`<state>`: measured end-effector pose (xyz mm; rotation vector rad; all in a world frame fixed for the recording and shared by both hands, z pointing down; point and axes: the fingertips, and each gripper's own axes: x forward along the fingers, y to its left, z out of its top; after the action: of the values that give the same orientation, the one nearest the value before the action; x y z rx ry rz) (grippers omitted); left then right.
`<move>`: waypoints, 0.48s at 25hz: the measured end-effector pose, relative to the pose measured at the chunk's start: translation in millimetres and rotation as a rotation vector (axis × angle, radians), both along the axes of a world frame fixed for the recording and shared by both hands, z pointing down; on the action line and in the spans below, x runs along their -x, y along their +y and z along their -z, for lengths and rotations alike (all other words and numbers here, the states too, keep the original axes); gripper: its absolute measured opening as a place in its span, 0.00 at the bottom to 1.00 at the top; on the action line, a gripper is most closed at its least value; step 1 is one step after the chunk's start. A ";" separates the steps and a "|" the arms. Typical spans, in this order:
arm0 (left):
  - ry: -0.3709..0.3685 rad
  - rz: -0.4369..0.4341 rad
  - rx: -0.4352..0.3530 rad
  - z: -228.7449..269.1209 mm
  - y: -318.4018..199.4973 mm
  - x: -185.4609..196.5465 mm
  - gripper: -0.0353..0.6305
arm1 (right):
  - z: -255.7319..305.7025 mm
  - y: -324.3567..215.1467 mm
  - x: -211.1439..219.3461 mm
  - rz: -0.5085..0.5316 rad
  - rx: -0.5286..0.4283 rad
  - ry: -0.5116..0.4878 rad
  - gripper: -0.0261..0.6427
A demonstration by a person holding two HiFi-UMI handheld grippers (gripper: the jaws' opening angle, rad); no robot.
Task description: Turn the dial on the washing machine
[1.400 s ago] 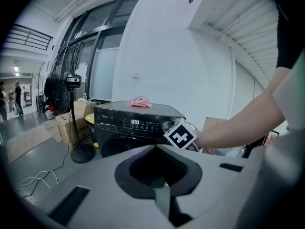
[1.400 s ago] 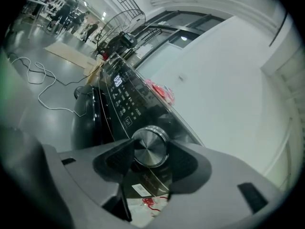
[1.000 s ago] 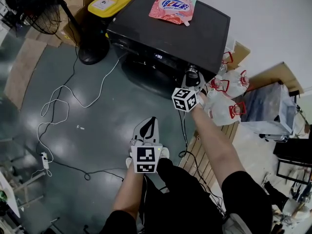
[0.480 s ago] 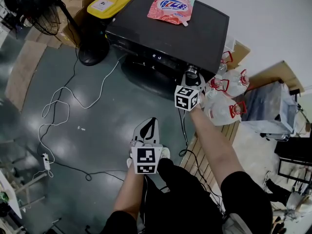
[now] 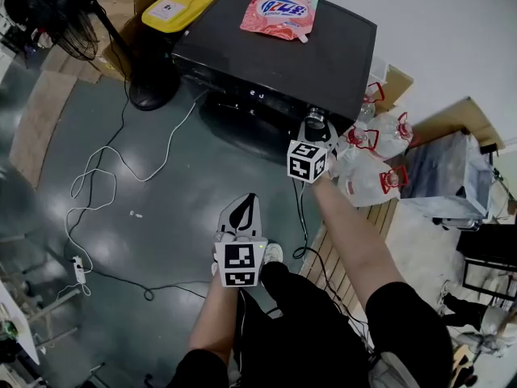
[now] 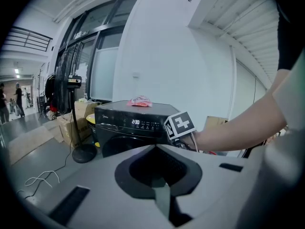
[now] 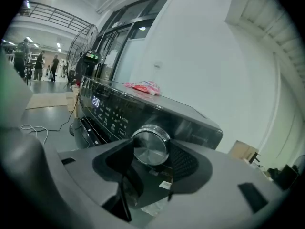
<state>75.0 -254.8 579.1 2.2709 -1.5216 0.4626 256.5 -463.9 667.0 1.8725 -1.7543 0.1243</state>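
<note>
I have the right gripper (image 7: 151, 150) up at the front of the black washing machine (image 5: 275, 55), and its jaws stand wide, one on each side of the dial (image 5: 315, 119), with the pads laid against the rim as far as I can judge from the right gripper view. The dial sits at the right end of the control panel (image 7: 108, 112), just under the top edge, well away from the pink detergent pouch (image 5: 283, 8) lying on the lid. It looks like a stiff, round knob with a polished, metal-like face and a smooth rim, so I expect it to be slippery. I want the pads on opposite sides of the rim, pushed well back toward the panel rather than perched on the front lip, and the gripper square to the face, so that rolling my wrist turns the knob about its own axis and does not lever it sideways. The machine is heavy and should not shift. The knob probably clicks between settings, so a firm squeeze matters more than force. My left gripper (image 6: 155, 148) hangs low over the floor, well apart from the machine, its jaws together with nothing between them.
</note>
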 end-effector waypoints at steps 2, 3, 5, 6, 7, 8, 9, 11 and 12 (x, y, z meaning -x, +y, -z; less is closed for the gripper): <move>0.004 0.006 0.000 -0.2 -2.5 1.9 0.07 | 0.2 0.2 -0.9 -0.018 0.003 -0.054 0.39; 0.005 0.010 0.000 -0.4 -3.3 3.1 0.07 | 0.0 0.5 -1.6 -0.030 0.006 -0.095 0.40; 0.006 0.014 0.002 -0.9 -4.0 5.5 0.07 | -0.7 0.7 -3.3 -0.053 0.006 -0.185 0.40; 0.005 0.016 0.003 -1.3 -4.0 6.6 0.07 | -1.2 -0.2 -4.4 -0.061 0.000 -0.227 0.40; 0.004 0.017 0.003 -1.6 -4.1 7.6 0.07 | -1.6 -1.3 -5.4 -0.067 -0.009 -0.268 0.40; 0.003 0.018 0.004 -1.6 -4.0 8.3 0.07 | -1.9 -1.7 -6.3 -0.072 -0.015 -0.308 0.40; 0.003 0.018 0.003 -1.4 -3.8 8.5 0.07 | -1.9 -1.3 -7.1 -0.077 -0.019 -0.348 0.40; 0.004 0.016 0.002 -0.8 -3.1 7.8 0.07 | -1.5 0.2 -8.9 -0.085 -0.025 -0.432 0.40; 0.005 0.014 0.001 -0.8 -3.1 7.3 0.07 | -1.4 0.8 -9.5 -0.087 -0.028 -0.463 0.40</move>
<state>67.7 -257.9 579.9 2.2568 -1.5339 0.4535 265.9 -463.1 668.3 2.0580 -1.9723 0.6129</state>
